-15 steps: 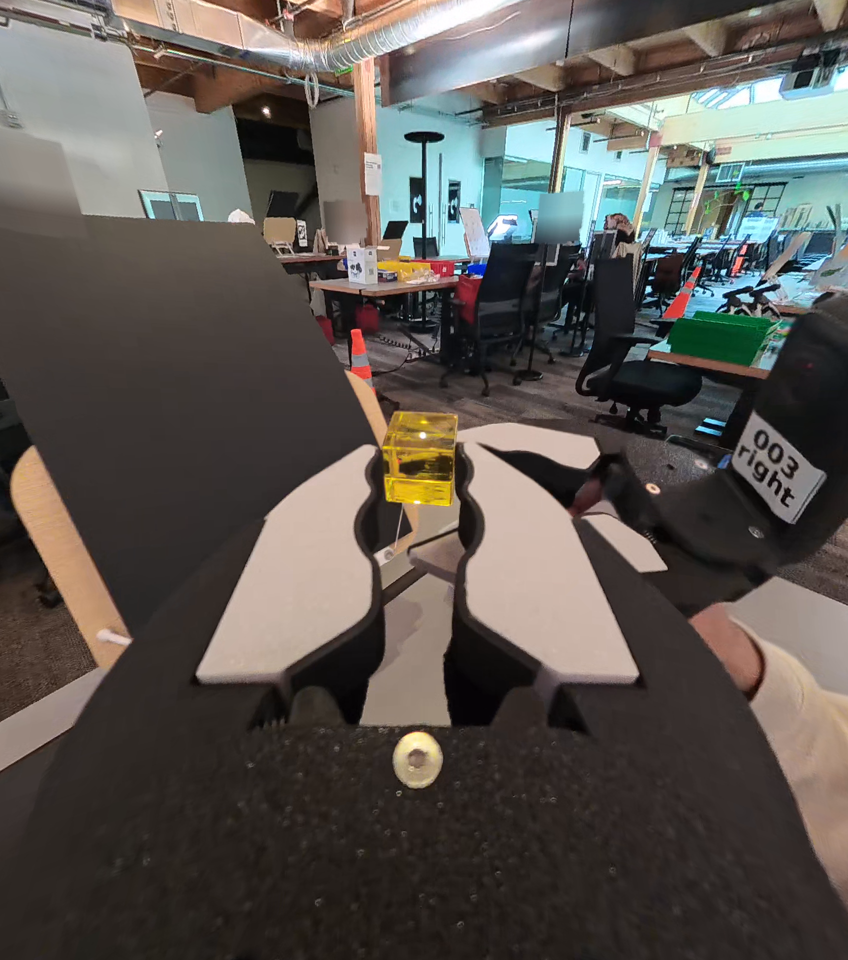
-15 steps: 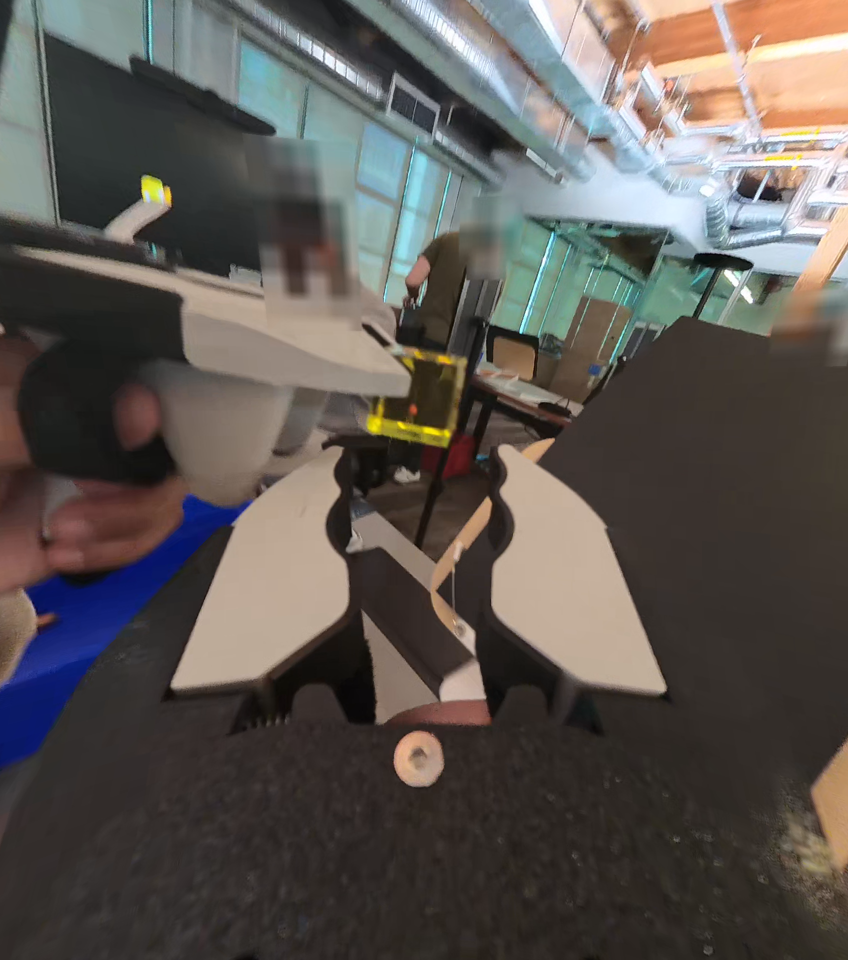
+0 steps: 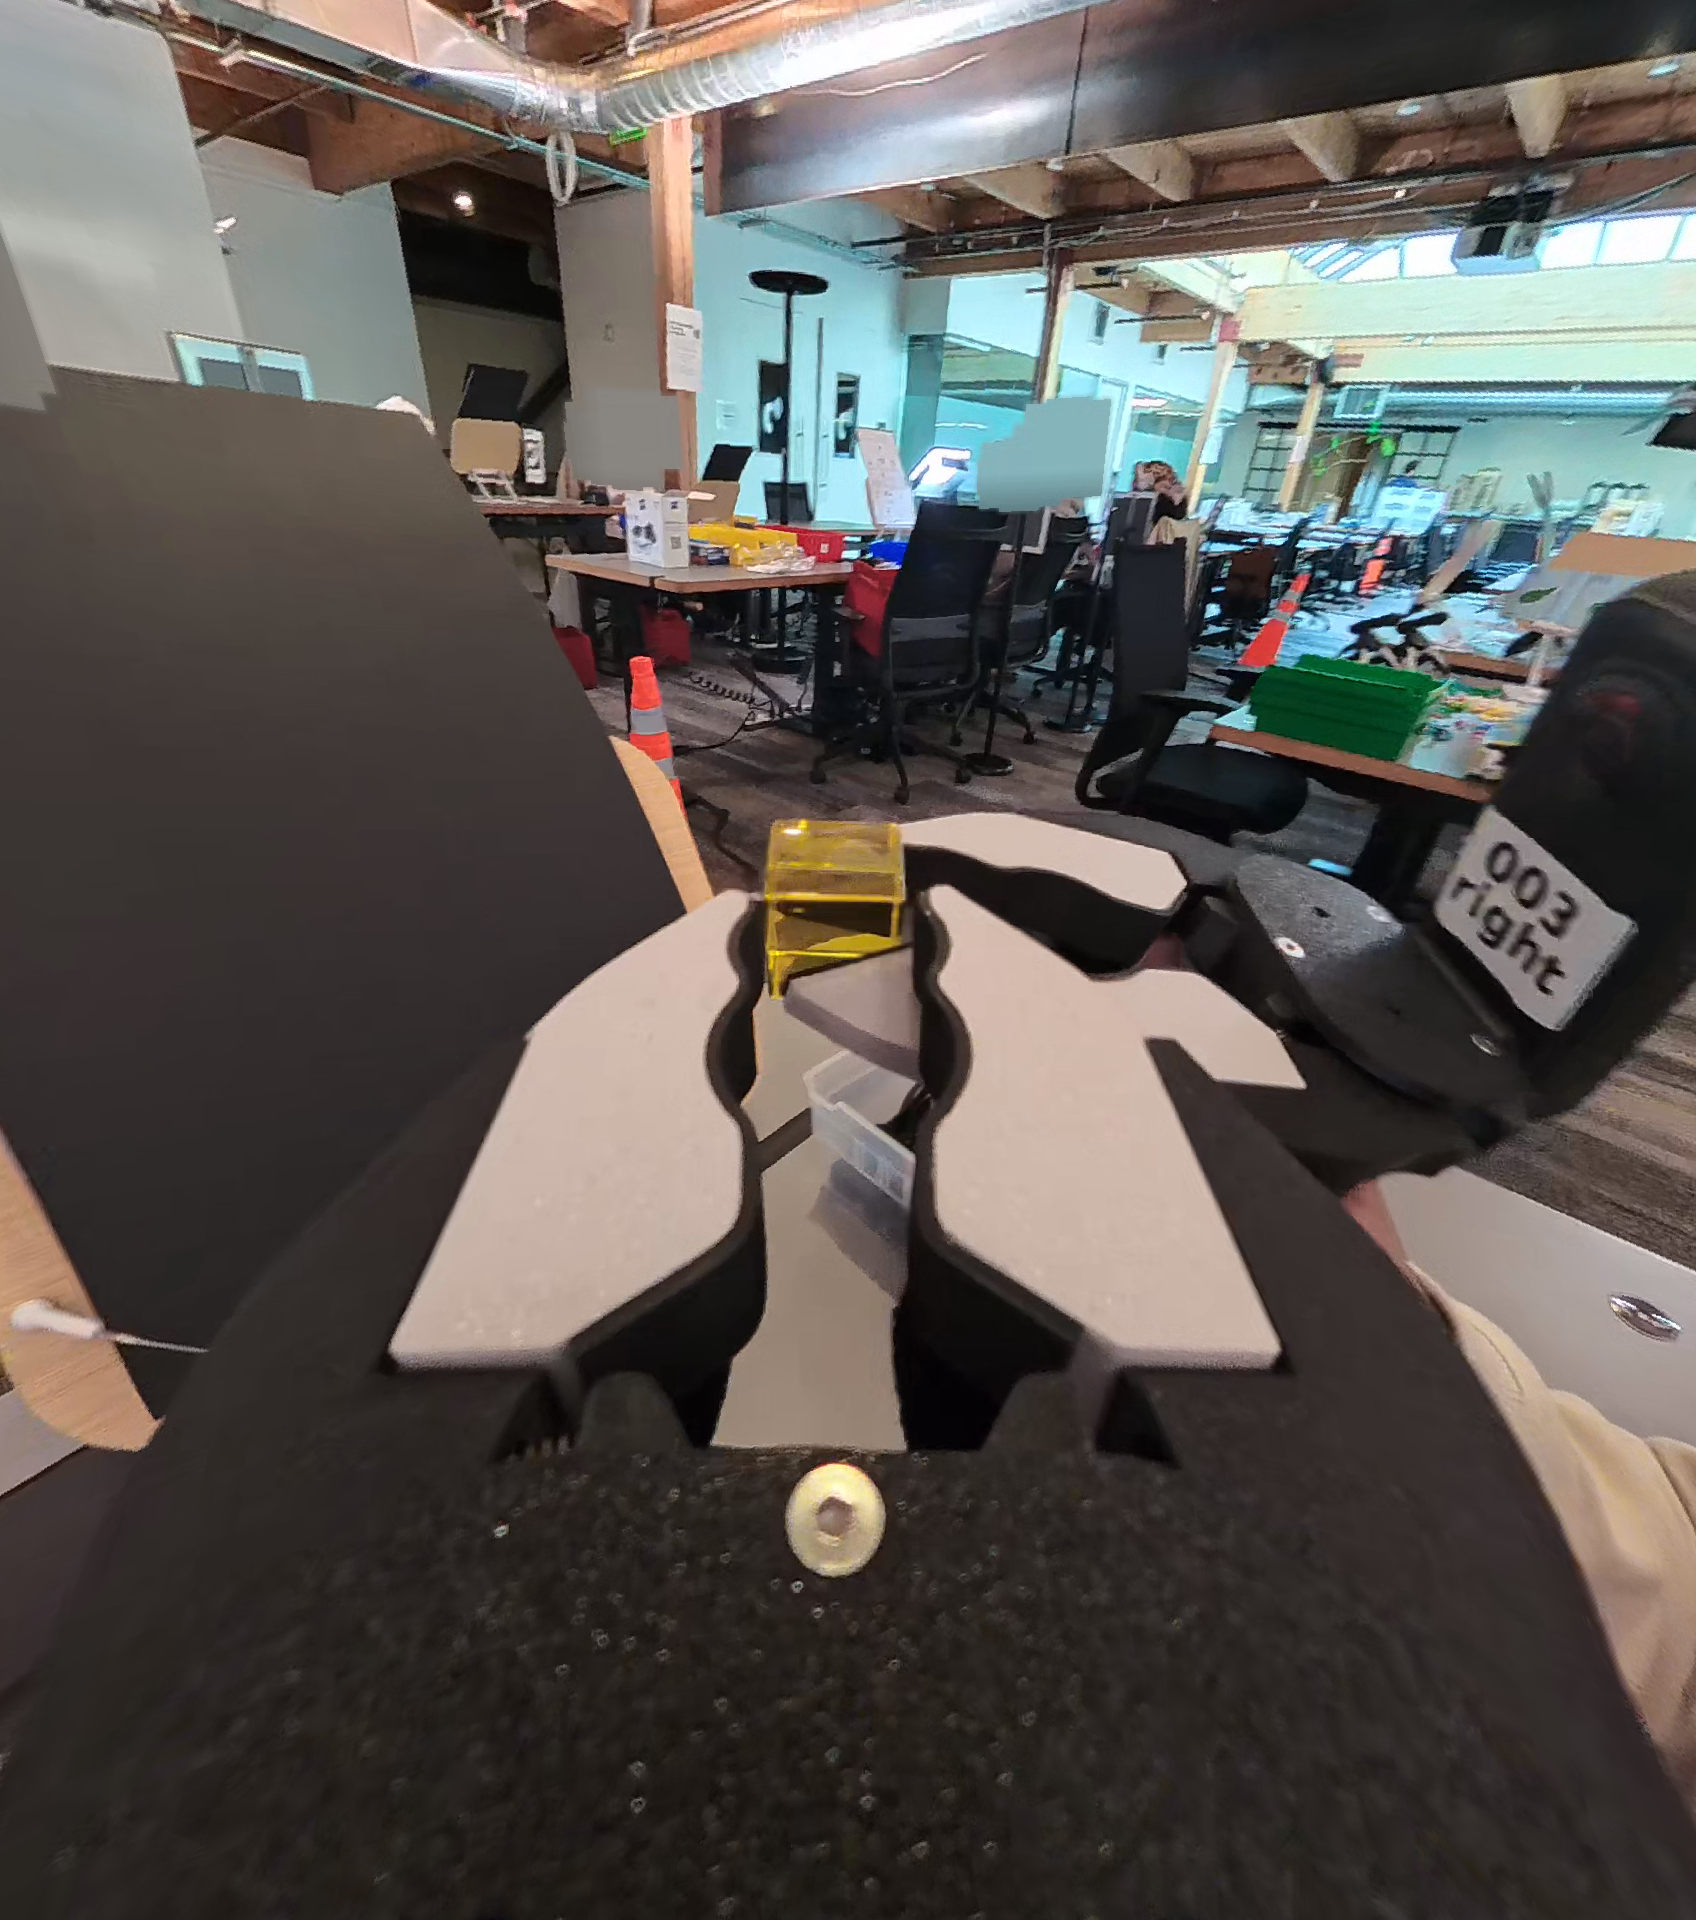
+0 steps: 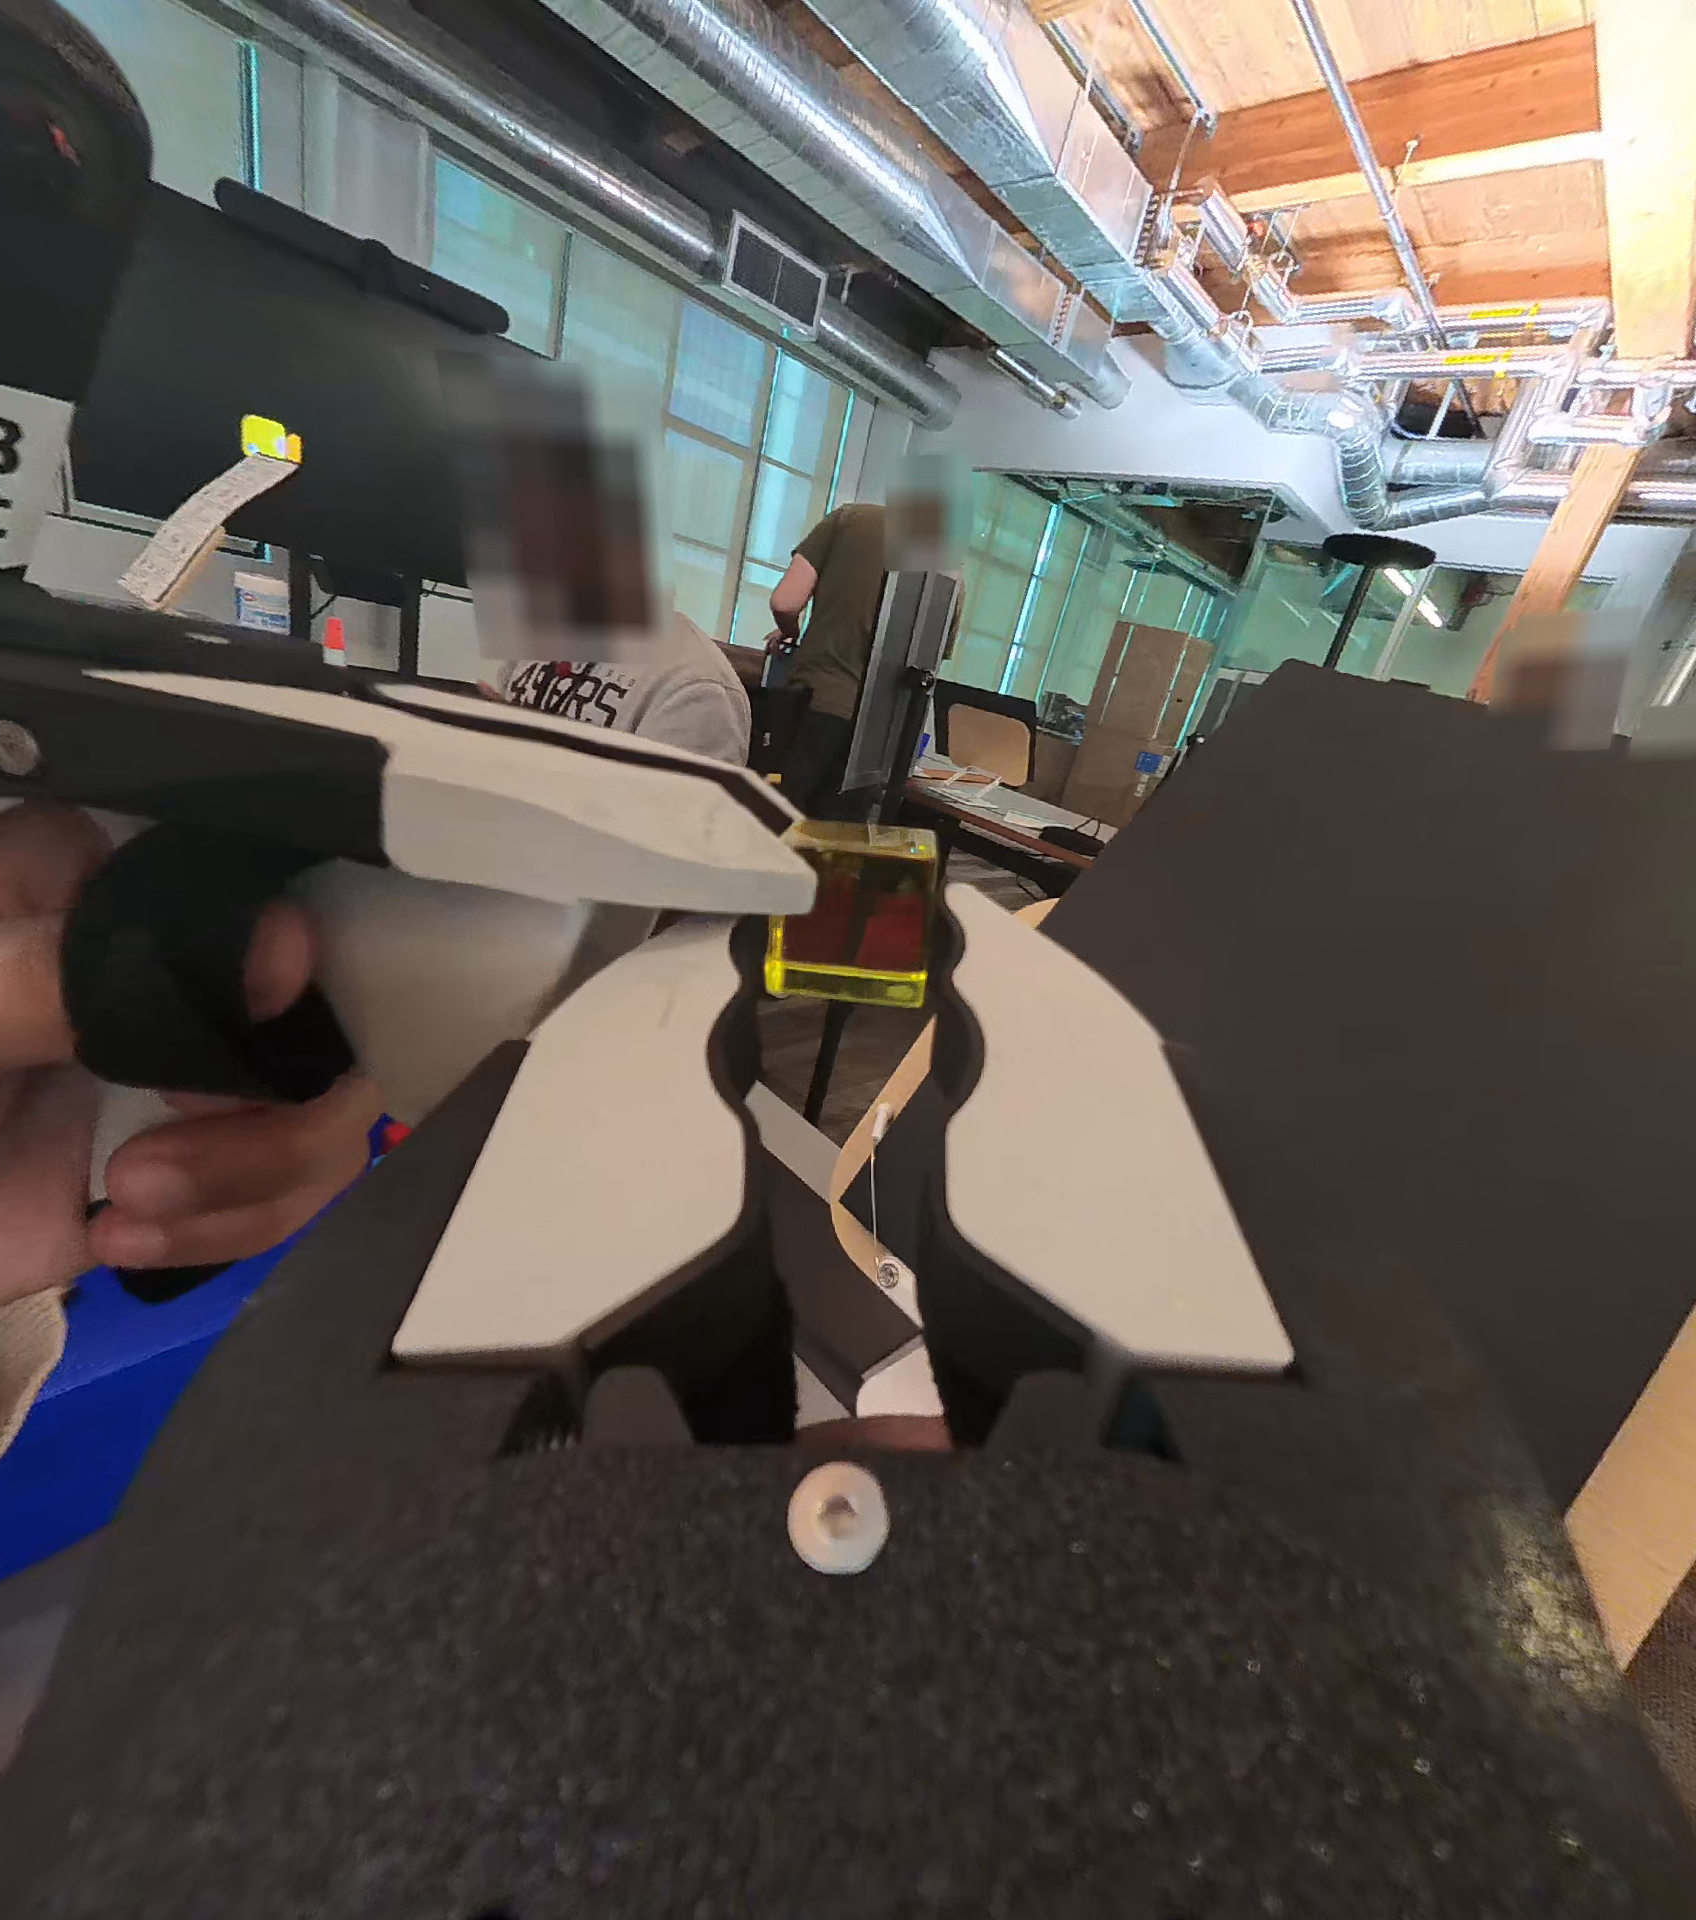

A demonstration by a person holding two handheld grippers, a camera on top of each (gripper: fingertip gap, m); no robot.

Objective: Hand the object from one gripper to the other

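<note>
The yellow cube sits in mid-air at the tips of both tools, pinched by the left gripper, while the right gripper brackets its lower half from the right, fingers crossing at an angle; whether those are pressing yet I cannot tell. Good practice, in my judgement: close the right firmly on flat faces before the left eases off.

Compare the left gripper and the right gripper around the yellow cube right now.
The left gripper lies flat, fingers either side of the yellow cube; the right gripper crosses it from the side, one finger above and one below. Both close on the cube, held off the table.
</note>
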